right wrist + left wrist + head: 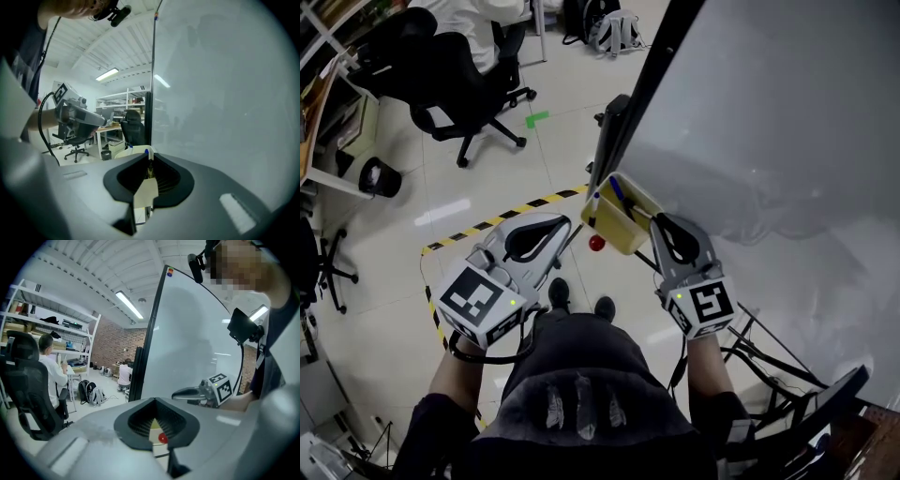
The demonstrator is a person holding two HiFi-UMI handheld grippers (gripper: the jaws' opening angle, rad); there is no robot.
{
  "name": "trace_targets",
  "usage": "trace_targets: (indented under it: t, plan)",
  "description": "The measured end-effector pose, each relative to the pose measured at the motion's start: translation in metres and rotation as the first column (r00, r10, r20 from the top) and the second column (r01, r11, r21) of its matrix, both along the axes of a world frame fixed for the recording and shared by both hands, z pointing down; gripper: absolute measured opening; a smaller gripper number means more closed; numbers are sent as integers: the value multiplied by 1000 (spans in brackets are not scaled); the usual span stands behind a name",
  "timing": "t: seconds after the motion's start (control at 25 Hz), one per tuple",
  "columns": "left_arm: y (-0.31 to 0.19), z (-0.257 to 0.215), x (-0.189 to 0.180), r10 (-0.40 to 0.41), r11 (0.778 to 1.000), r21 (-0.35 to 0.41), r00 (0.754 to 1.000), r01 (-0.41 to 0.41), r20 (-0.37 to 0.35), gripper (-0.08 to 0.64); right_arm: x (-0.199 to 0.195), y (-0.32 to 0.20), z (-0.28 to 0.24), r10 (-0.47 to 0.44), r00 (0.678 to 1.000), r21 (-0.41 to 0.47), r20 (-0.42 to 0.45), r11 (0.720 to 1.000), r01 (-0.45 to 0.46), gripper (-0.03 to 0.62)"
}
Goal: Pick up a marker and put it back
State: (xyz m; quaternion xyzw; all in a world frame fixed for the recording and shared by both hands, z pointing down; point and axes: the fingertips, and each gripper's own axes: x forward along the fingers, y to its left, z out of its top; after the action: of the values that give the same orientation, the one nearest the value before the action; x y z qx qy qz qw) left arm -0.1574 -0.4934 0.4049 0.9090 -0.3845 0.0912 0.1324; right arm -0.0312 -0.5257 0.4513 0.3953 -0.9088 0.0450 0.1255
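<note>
The right tool point(660, 219) has its jaws drawn in to a narrow slot, and they seem to be pressing on the slim body of the marker point(618, 195). In the right gripper view the blue end of the marker point(146, 152) pokes out just beyond the tips of the right tool point(149, 164). The marker lies in the yellow tray point(625, 240) fixed to the lower edge of the whiteboard point(769, 122), straight ahead of this tool, and it has not been lifted clear. It should handle as a light, stiff plastic stick with a smooth, somewhat slippery barrel. The best hold is probably across the barrel near its middle, away from the cap, with a firm squeeze so that it does not swivel or slide out as it comes up past the tray wall. The left tool point(569, 224) hangs well to the side of the tray, its jaws only a little apart and holding nothing. Through its gap the tray point(153, 425) and a small red ball point(162, 438) show farther off. By count there are two tools, one tray, one whiteboard, one red ball point(597, 243) just under the tray, and one marker that I can make out. Whether more lie deeper in the tray is hidden.
</note>
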Motion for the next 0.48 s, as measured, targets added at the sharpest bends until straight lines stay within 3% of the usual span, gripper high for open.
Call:
trace_targets:
  t: [0.48]
  plan:
    - [10,-24,11,-28,998,64,1000,28,-1,6,-6,15,-89,-72,997,184,14,981,68,34]
